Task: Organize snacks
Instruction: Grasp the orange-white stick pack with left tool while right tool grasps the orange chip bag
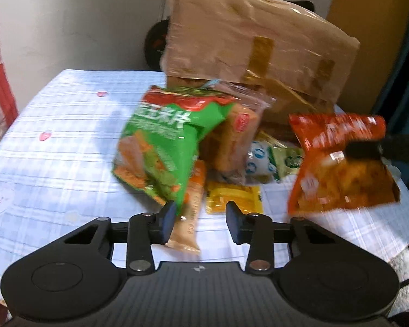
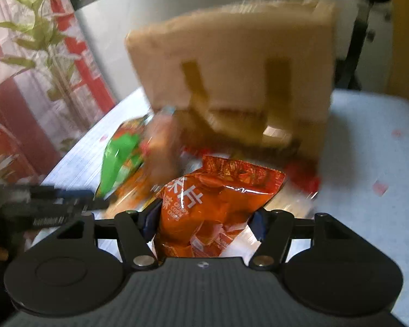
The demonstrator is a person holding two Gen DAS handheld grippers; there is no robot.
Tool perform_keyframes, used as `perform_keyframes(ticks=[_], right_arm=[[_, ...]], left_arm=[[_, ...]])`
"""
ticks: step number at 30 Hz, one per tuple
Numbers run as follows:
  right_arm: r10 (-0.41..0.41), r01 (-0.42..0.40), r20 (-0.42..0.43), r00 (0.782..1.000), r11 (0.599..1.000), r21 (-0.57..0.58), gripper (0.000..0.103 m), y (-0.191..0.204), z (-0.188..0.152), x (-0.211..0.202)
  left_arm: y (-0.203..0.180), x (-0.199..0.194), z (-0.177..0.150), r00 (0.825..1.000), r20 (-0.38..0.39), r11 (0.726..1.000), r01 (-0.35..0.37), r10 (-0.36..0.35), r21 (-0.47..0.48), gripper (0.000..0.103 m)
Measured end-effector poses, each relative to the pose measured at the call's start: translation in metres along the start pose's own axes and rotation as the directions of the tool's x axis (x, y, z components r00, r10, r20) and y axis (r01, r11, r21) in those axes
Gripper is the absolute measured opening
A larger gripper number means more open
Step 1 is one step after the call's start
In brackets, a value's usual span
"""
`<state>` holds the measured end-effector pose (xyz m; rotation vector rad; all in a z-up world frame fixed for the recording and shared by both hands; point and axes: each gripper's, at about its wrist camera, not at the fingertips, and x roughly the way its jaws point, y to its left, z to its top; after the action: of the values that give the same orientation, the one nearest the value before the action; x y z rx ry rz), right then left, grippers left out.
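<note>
A pile of snack packs lies on a blue checked cloth (image 1: 54, 150) in front of a cardboard box (image 1: 248, 46). In the left wrist view my left gripper (image 1: 200, 219) is open just before a green chip bag (image 1: 161, 147), with a beige wafer pack (image 1: 188, 218) lying between its fingers. A clear pack of orange biscuits (image 1: 237, 136), a yellow pack (image 1: 234, 196) and a white-green pack (image 1: 270, 160) lie behind. My right gripper (image 2: 204, 218) is shut on an orange chip bag (image 2: 215, 207), which also shows held up at the right of the left wrist view (image 1: 340, 163).
The cardboard box (image 2: 231, 70) with brown tape stands at the back of the table. A red and white curtain with a plant (image 2: 35, 54) hangs at the left. The table edge runs close on the right in the left wrist view.
</note>
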<state>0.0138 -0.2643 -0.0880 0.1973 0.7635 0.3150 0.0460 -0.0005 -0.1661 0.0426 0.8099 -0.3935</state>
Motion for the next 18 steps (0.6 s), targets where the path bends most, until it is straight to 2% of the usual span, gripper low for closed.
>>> perform_keyframes(ticks=[5,13,16,18], right_arm=[[-0.014,0.014,0.019,1.0,1.0,0.017,0.066,-0.006,0.007,0.006],[0.003,-0.003,0.02,1.0,1.0,0.012,0.066,-0.009,0.007,0.015],[0.005,-0.005,0.019,1.0,1.0,0.011,0.066,-0.011,0.007,0.015],[0.005,-0.006,0.021,1.0,1.0,0.015,0.066,-0.013,0.006,0.014]], left_arm=[[-0.009,0.006,0.001,0.999,-0.008,0.999,0.033,-0.033,0.035,0.041],[0.008,0.035,0.015,0.994,0.005,0.993,-0.106,0.106,0.052,0.042],[0.015,0.049,0.019,0.993,-0.017,0.991,-0.119,0.121,0.065,0.042],[0.016,0.053,0.021,0.996,-0.017,0.995,-0.085,0.087,0.061,0.043]])
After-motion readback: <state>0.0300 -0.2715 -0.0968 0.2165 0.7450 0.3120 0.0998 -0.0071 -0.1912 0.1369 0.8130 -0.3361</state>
